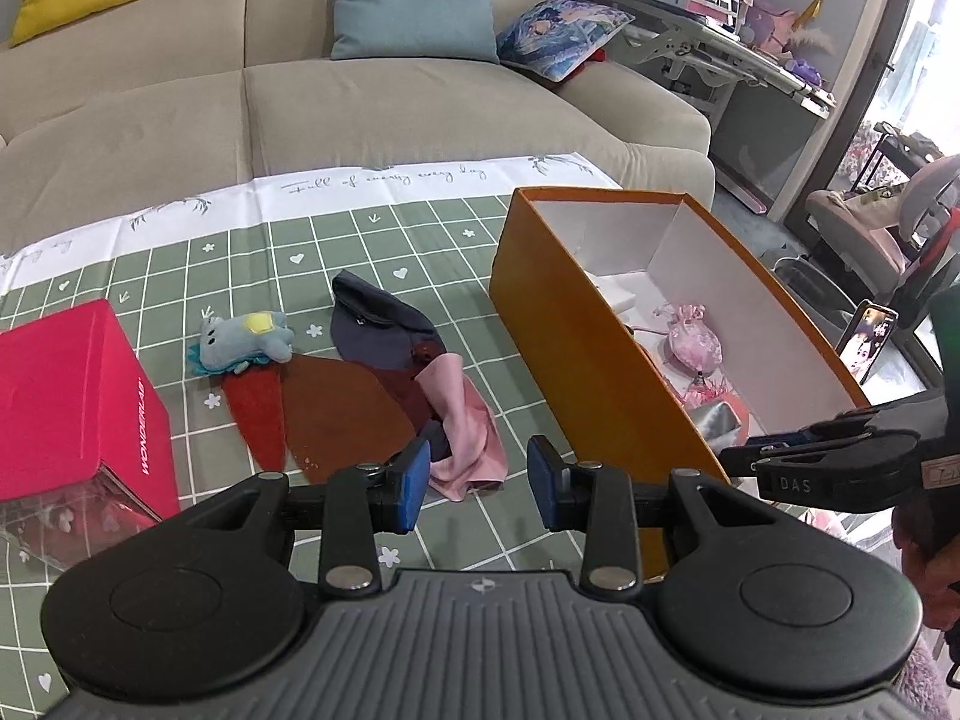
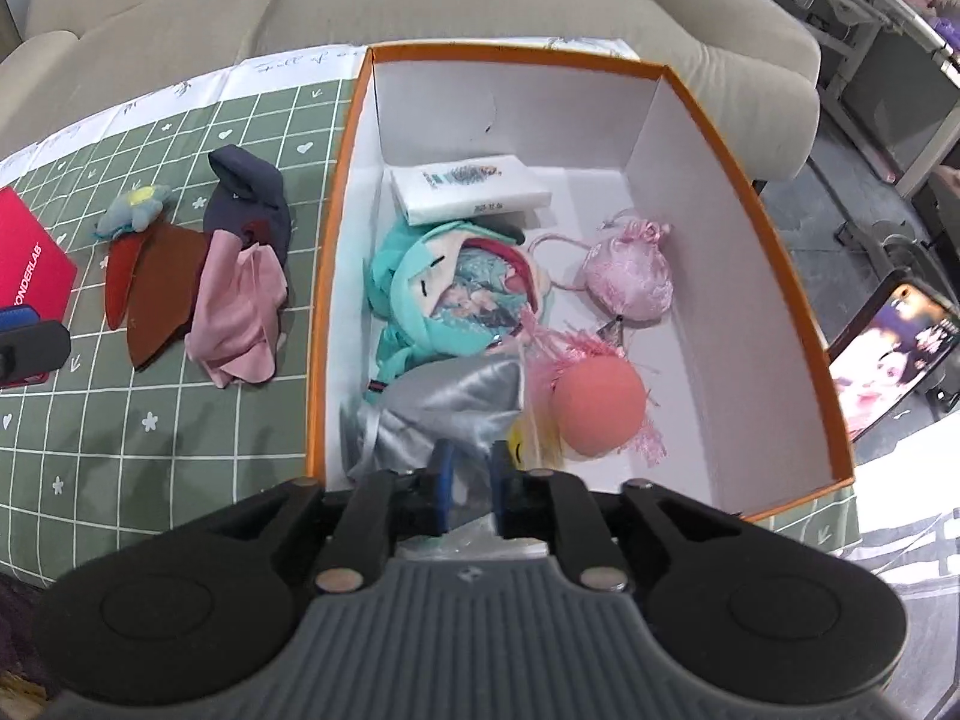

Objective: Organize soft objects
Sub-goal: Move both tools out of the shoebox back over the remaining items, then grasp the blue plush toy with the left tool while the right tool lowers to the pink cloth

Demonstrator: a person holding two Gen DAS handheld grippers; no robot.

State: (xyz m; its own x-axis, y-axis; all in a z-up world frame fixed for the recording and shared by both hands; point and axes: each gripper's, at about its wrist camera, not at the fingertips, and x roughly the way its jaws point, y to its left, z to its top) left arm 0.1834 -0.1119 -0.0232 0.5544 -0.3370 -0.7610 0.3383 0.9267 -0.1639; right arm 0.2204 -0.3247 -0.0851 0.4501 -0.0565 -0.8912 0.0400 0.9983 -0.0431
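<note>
My right gripper hangs over the near end of the orange box, its jaws a little apart above a silver satin pouch that lies inside; it looks open. Also in the box are a teal plush doll, a pink pouch, a pink ball and a tissue packet. My left gripper is open and holds nothing, just above the green checked cloth near a pink cloth. Beside it lie a dark blue cloth, a brown felt piece, a red felt carrot and a grey-blue plush.
A red box stands at the left of the table. A beige sofa with cushions runs behind the table. A phone leans upright just right of the orange box. A cluttered desk stands at the far right.
</note>
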